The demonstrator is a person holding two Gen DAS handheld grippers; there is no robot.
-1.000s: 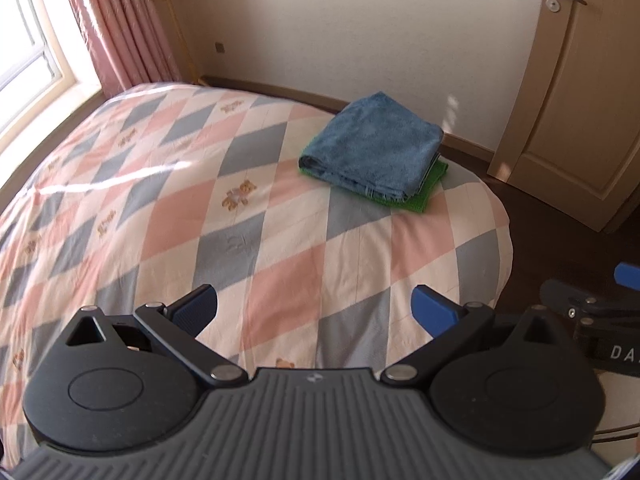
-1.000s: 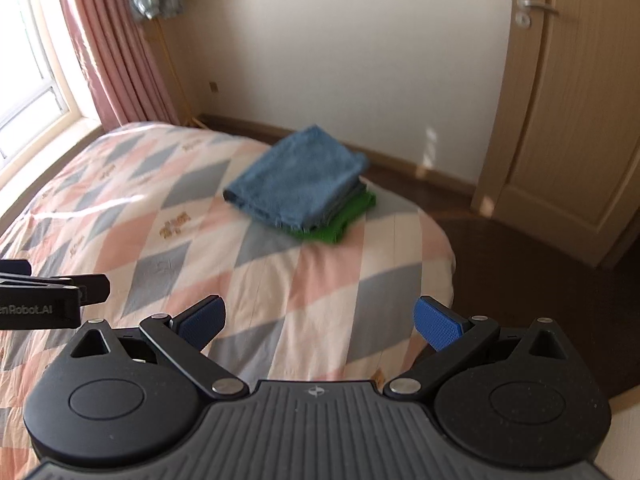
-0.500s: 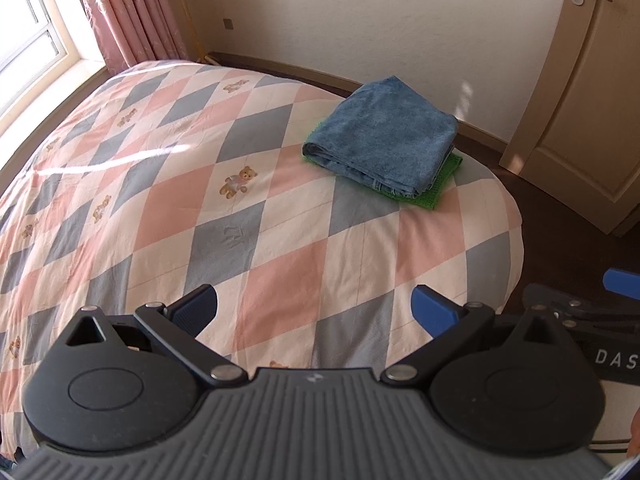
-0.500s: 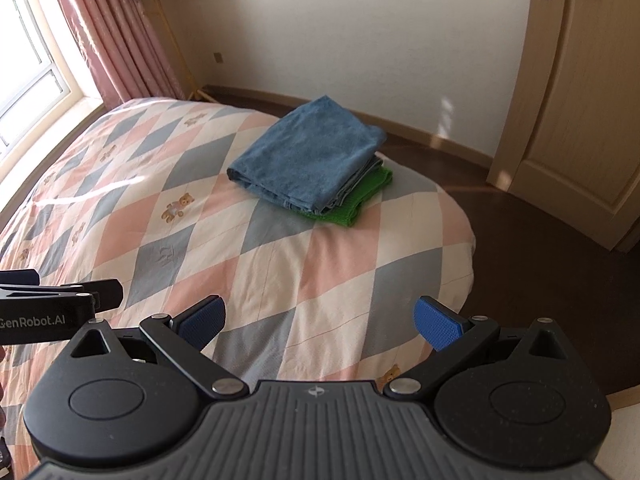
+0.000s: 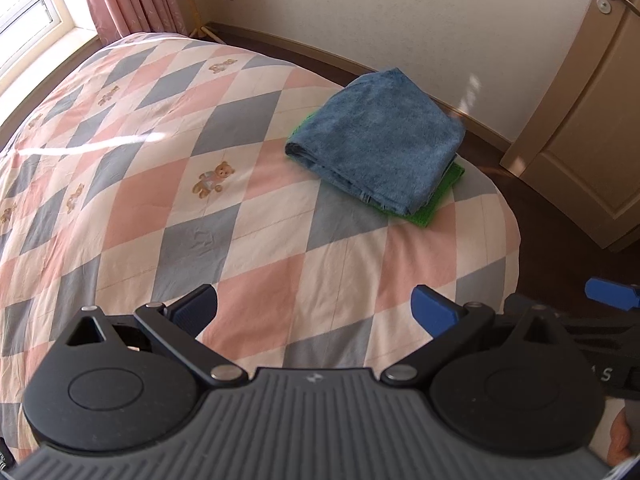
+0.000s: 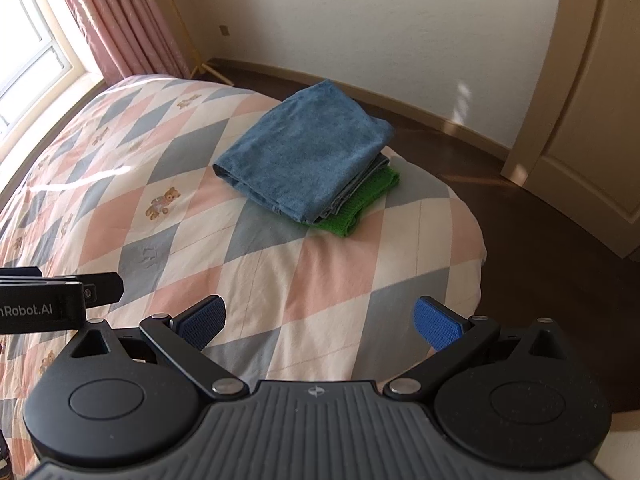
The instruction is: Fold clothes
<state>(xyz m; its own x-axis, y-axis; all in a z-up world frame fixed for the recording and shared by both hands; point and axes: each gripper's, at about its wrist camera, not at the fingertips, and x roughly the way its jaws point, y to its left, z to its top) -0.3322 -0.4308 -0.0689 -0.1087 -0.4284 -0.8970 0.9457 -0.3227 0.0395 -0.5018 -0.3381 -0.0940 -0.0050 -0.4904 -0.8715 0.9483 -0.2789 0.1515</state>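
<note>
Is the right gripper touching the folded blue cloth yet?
Apart. The right wrist view shows the right gripper open, with bare quilt between it and the blue cloth.

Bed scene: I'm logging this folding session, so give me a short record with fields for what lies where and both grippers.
surface: bed with a checked quilt in pink, grey and white
stack: blue folded cloth on top, green folded cloth at the bottom, a grey layer showing between them in the right wrist view
stack place: near the bed's far corner, toward the door
left gripper: open, holding nothing, above the quilt
right gripper: open, holding nothing, above the quilt
unfolded clothes: none in view
</note>
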